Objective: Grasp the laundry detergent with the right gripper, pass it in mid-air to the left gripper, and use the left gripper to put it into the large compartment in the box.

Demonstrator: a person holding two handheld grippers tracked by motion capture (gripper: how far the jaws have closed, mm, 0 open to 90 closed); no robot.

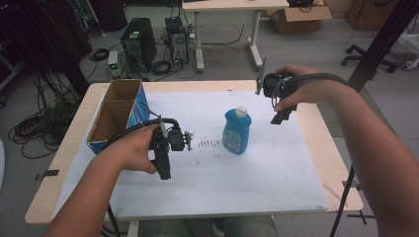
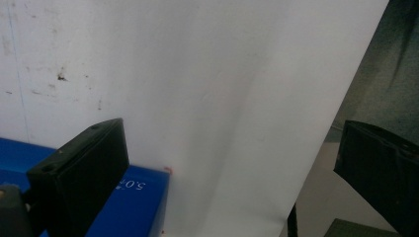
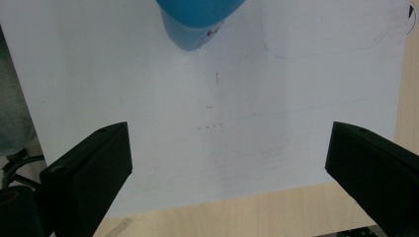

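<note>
Both claws wide open & empty: left claw nr blue box, right claw beside blue bottle.

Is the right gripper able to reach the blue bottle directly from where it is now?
Probably yes. The right gripper hangs open beside the blue bottle, and bare white sheet lies between them, so nothing seems to block it.
</note>
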